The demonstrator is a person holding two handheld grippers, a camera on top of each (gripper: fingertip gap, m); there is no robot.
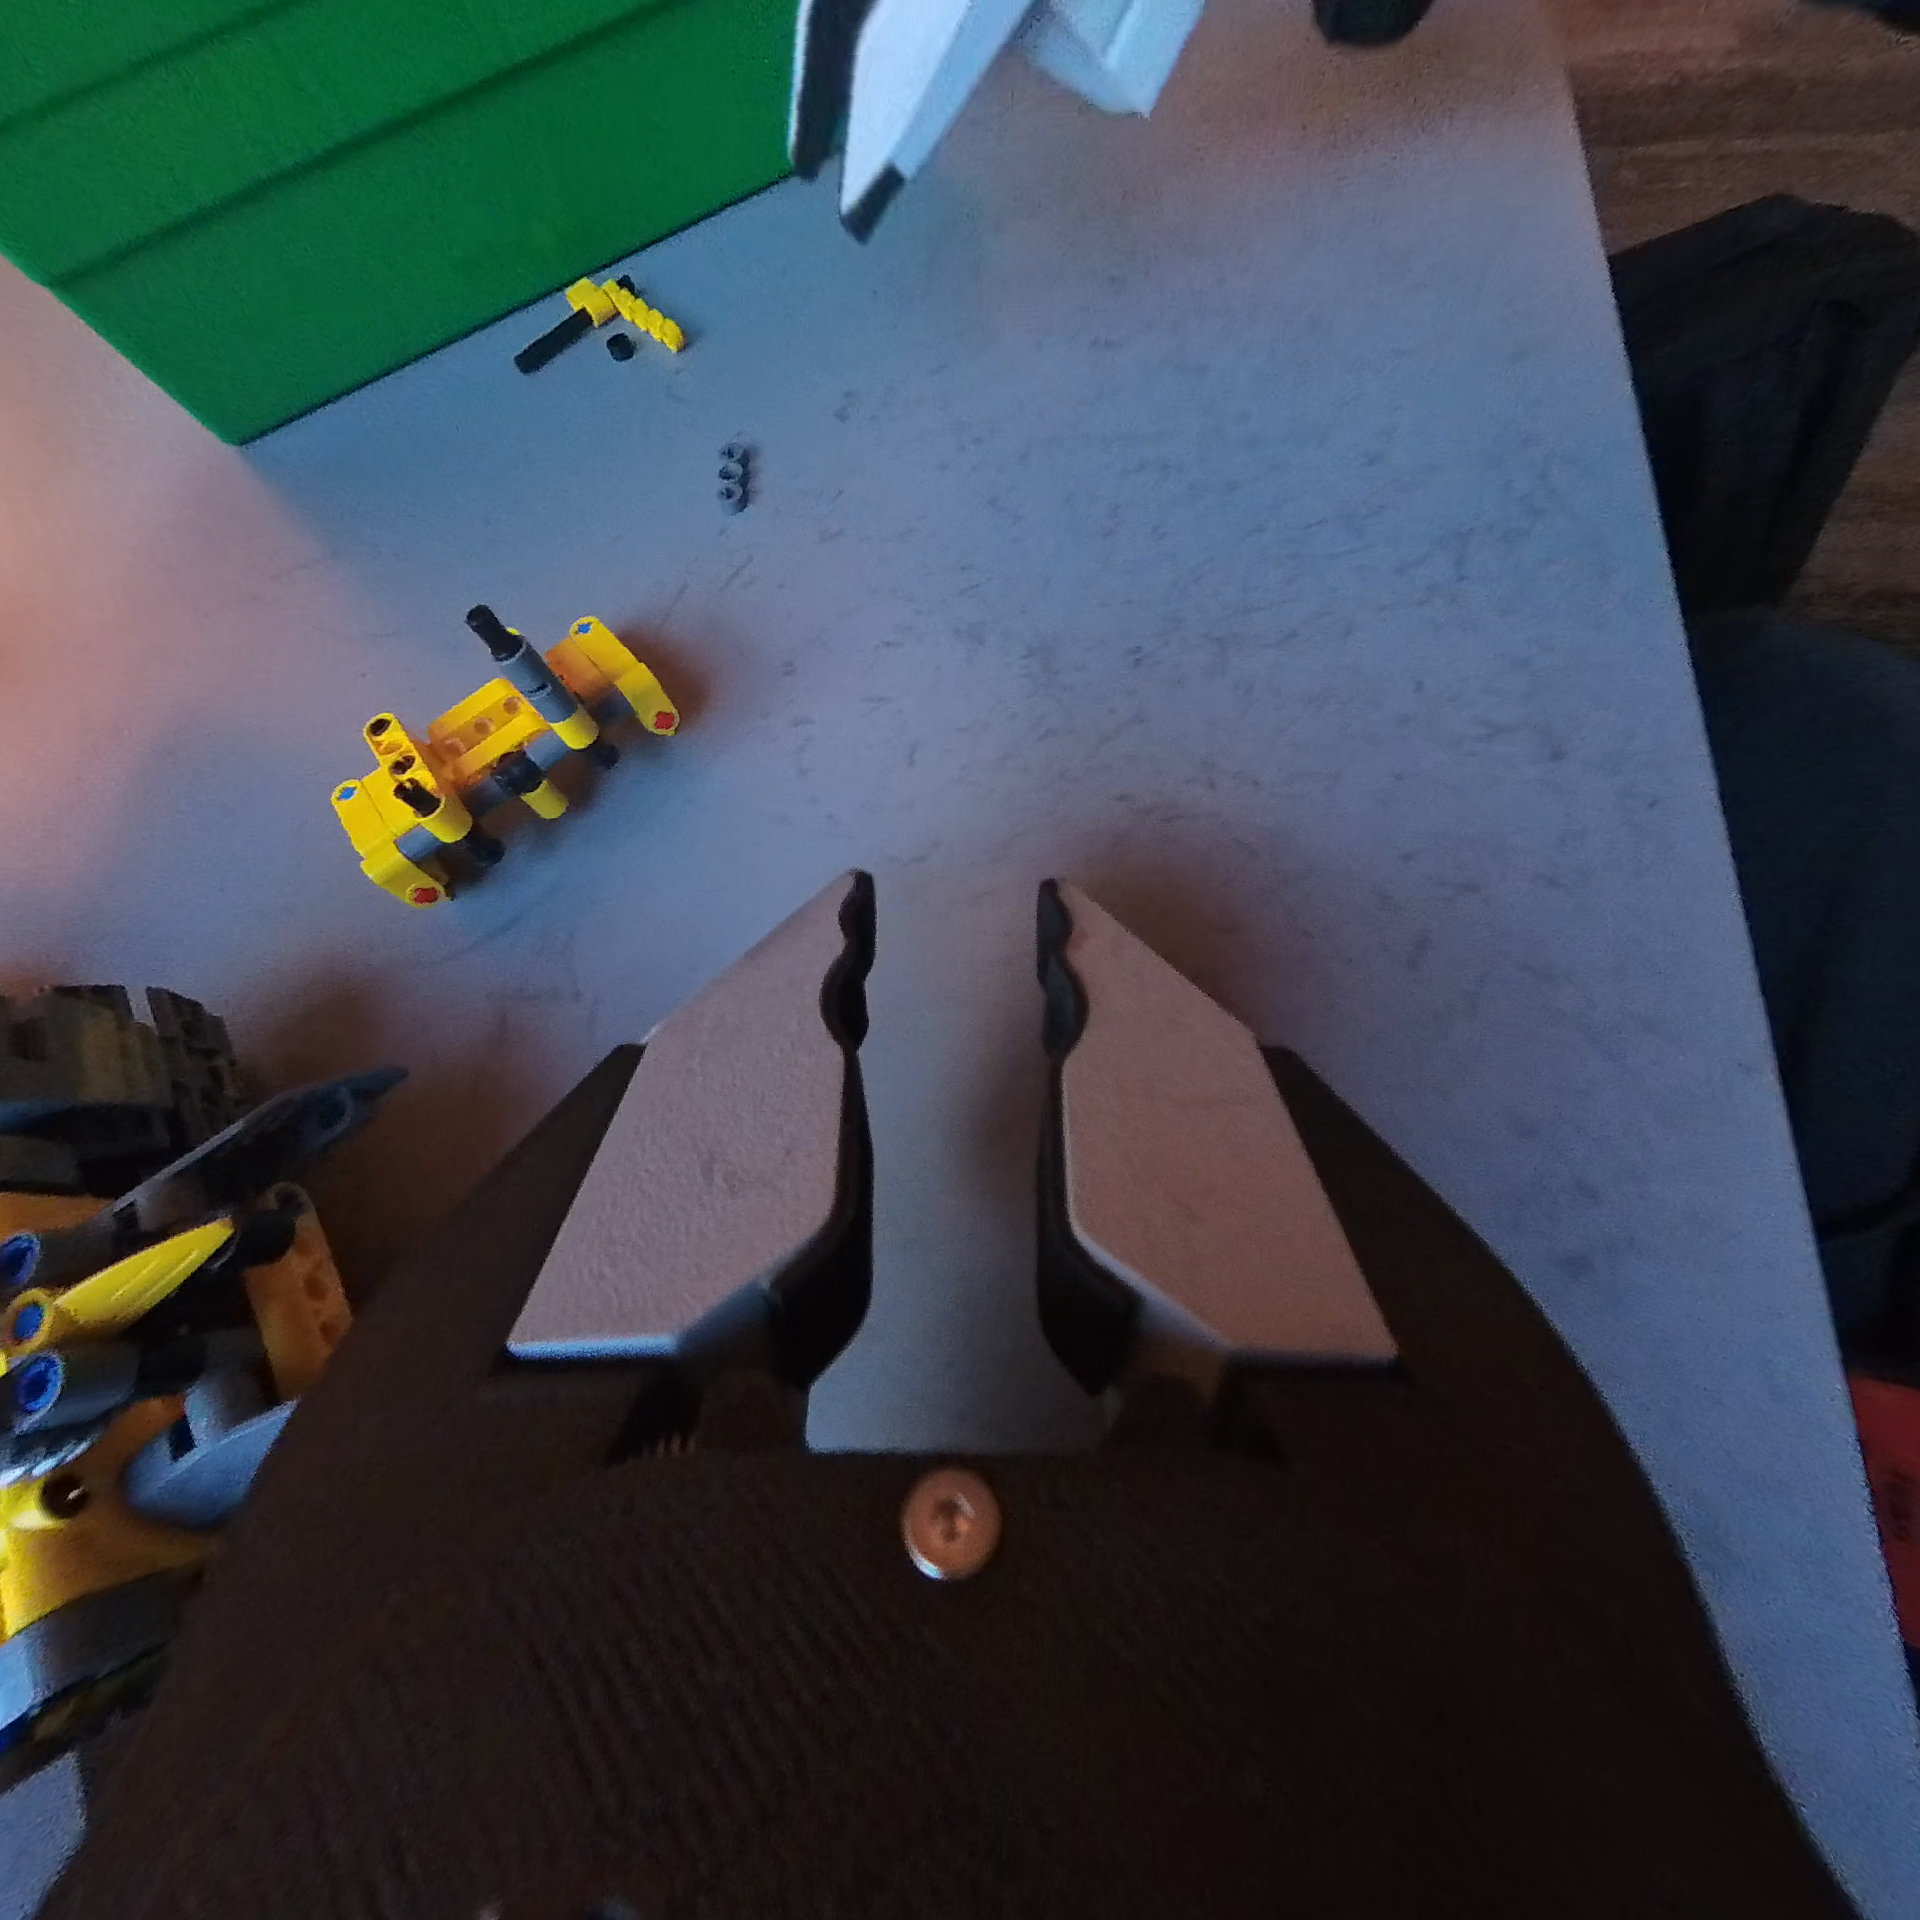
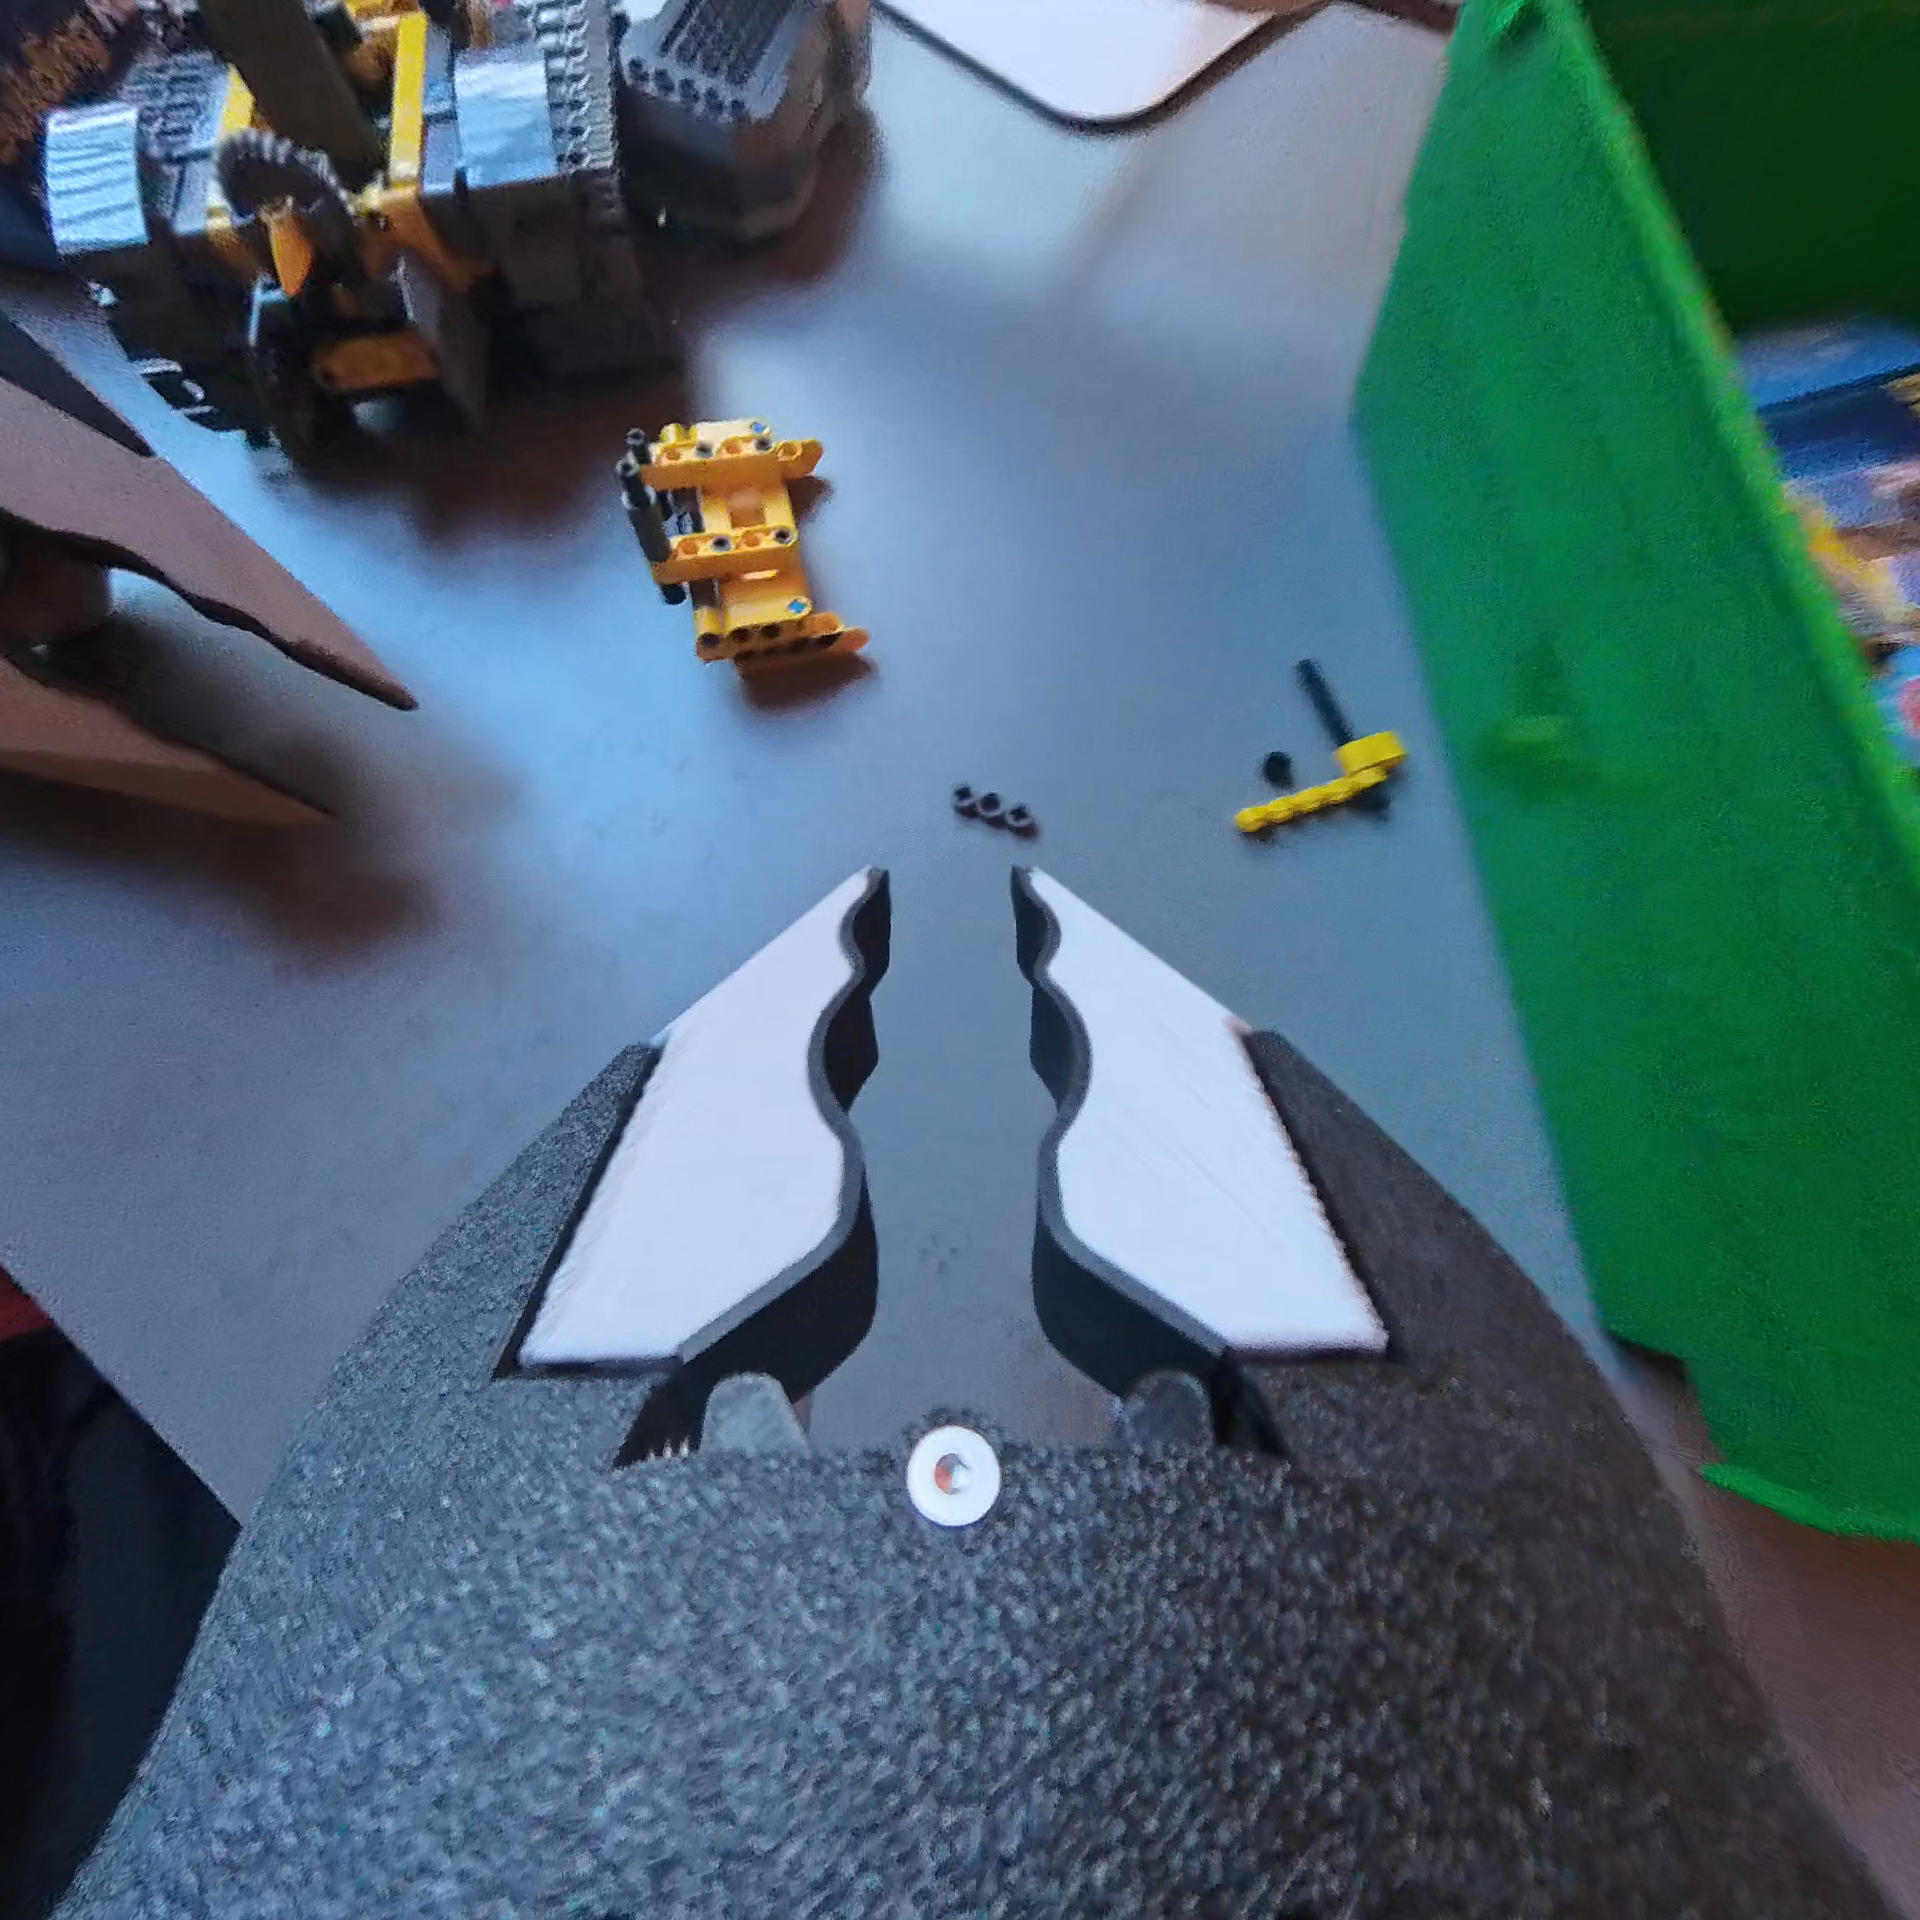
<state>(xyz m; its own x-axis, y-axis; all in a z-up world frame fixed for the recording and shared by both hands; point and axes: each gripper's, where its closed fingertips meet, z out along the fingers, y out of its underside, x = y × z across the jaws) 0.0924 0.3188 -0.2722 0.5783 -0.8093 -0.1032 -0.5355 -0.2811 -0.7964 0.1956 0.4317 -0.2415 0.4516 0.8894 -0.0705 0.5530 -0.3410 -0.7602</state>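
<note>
Right wrist view shows the right gripper (image 2: pixel 951 883) hovering over the grey table (image 2: pixel 1143 520), its jaws parted a moderate way with nothing between them. Just ahead of its tips, slightly to the right, lies a small dark three-hole connector (image 2: pixel 994 809), its long axis running crosswise to the fingers. Farther ahead and a little left sits a yellow brick frame (image 2: pixel 743 545) — its long axis runs roughly away from the gripper, black pins sticking out on its left side. Off to the right, near the green box (image 2: pixel 1621 831), lie a thin yellow beam (image 2: pixel 1304 808) and a black axle (image 2: pixel 1322 701). A large, half-built yellow and grey model (image 2: pixel 416 208) stands far ahead to the left; the blur makes its details hard to read.

The left gripper (image 1: pixel 956 904) is likewise part-open and empty, held above bare table — the frame lies ahead to its left, well apart from it.
</note>
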